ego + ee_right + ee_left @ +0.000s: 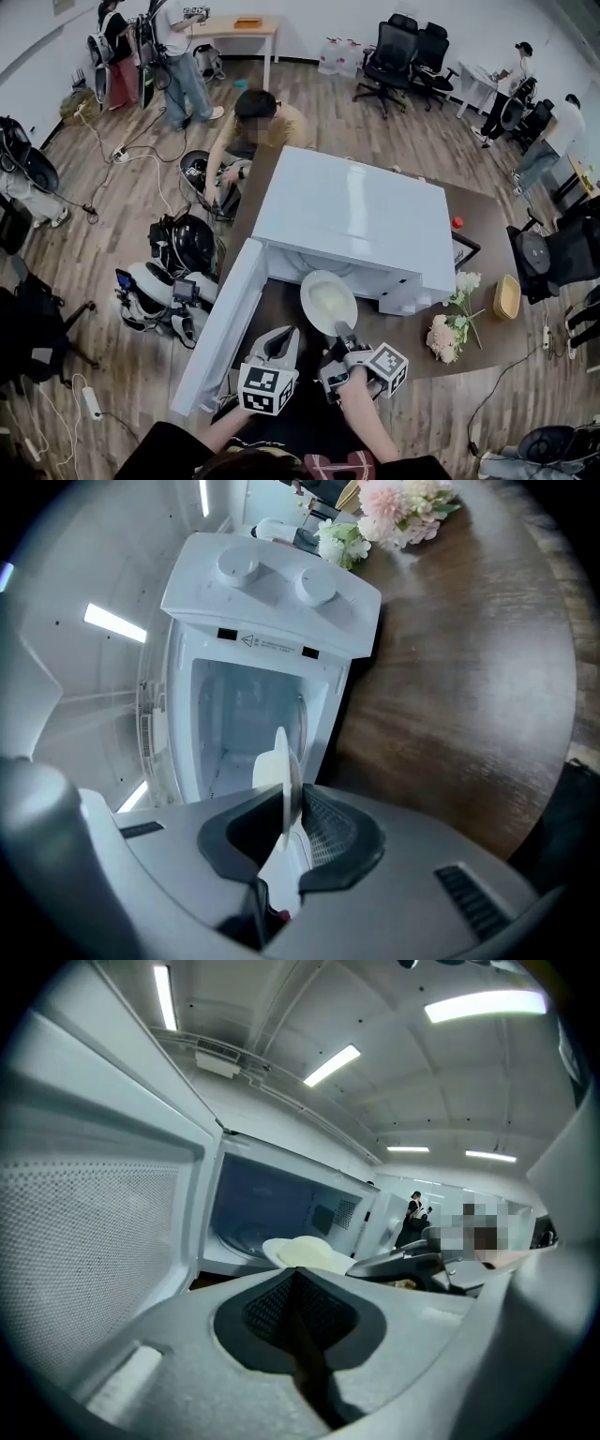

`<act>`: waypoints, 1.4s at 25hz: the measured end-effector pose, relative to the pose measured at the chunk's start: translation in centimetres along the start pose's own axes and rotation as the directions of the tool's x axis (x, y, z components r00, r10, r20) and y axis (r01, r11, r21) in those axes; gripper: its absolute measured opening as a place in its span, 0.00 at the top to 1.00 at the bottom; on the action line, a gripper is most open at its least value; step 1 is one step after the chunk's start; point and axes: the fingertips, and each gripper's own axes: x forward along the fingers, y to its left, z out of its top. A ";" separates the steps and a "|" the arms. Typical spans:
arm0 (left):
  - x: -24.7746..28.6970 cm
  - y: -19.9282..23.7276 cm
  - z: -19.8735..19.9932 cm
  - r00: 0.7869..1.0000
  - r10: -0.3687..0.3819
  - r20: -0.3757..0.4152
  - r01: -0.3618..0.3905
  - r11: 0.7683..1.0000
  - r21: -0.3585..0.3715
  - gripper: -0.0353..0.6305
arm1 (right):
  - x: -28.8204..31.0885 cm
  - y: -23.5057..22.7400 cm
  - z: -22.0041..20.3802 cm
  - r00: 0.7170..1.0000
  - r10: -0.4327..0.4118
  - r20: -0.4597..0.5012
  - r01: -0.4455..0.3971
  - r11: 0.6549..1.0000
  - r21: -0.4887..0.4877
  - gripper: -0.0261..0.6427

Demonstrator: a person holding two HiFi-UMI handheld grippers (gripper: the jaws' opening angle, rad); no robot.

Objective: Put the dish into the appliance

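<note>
The right gripper (343, 334) pinches the white plate (328, 302) by its rim, right at the open microwave (352, 211) mouth, maybe just past it. Left gripper (279, 339) is closed w/ nothing in it. Next: push plate in & set it flat.

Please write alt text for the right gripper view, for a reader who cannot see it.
The right claw grips a white dish by its rim, edge-on, before the open white microwave. The microwave stands on a brown table, with flowers beside it.
</note>
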 end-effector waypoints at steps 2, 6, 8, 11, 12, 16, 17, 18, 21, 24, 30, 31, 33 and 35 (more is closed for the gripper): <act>0.5 0.3 0.6 1.000 0.013 0.008 -0.013 1.000 -0.008 0.93 | 0.9 -0.2 0.6 1.000 -0.023 -0.005 0.022 1.000 -0.004 0.88; 1.8 0.5 1.4 0.999 0.033 0.017 -0.033 0.999 -0.005 0.93 | 2.5 -0.5 1.9 0.999 -0.050 0.004 0.050 0.999 -0.017 0.87; 2.3 0.7 1.8 0.999 0.041 0.019 -0.041 0.999 -0.006 0.93 | 3.3 -0.7 2.3 0.999 -0.053 0.008 0.053 0.999 0.007 0.87; 2.8 1.2 2.2 0.998 0.054 0.023 -0.053 0.999 -0.004 0.93 | 4.5 -0.4 2.7 0.998 -0.054 0.012 0.054 0.998 0.022 0.87; 2.9 1.4 2.3 0.998 0.058 0.023 -0.058 0.998 -0.005 0.93 | 5.0 -0.2 2.8 0.998 -0.054 0.012 0.054 0.998 0.023 0.87; 3.4 2.2 2.5 0.997 0.073 0.022 -0.073 0.997 -0.009 0.93 | 6.6 0.1 3.1 0.998 -0.058 0.017 0.057 0.997 0.043 0.87; 3.5 2.2 2.4 0.997 0.075 0.019 -0.075 0.997 -0.008 0.93 | 6.9 0.1 3.2 0.998 -0.061 0.019 0.060 0.997 0.049 0.88; 3.7 2.3 2.4 0.997 0.076 0.016 -0.076 0.997 -0.005 0.93 | 7.3 0.2 3.4 0.998 -0.063 0.021 0.062 0.997 0.056 0.88; 4.3 2.5 2.4 0.997 0.079 0.008 -0.079 0.997 0.005 0.93 | 8.2 0.5 3.8 0.997 -0.065 0.027 0.064 0.996 0.057 0.88; 4.5 2.9 2.5 0.997 0.083 0.009 -0.083 0.997 0.002 0.93 | 9.2 1.0 4.1 0.998 -0.049 0.041 0.047 0.997 0.066 0.87; 4.8 3.9 2.9 0.995 0.097 0.014 -0.097 0.995 -0.006 0.93 | 10.9 1.9 4.6 0.998 -0.046 0.049 0.044 0.999 0.032 0.87; 4.8 4.1 3.0 0.995 0.100 0.015 -0.100 0.995 -0.007 0.93 | 11.2 1.9 4.7 0.997 -0.051 0.051 0.050 0.999 0.023 0.87; 4.9 4.4 3.1 0.994 0.105 0.016 -0.105 0.994 -0.010 0.93 | 11.6 2.1 4.9 0.997 -0.051 0.059 0.050 0.999 0.014 0.87; 4.9 4.6 3.2 0.994 0.109 0.014 -0.109 0.994 -0.012 0.93 | 12.1 2.1 5.1 0.996 -0.049 0.070 0.048 0.999 0.012 0.87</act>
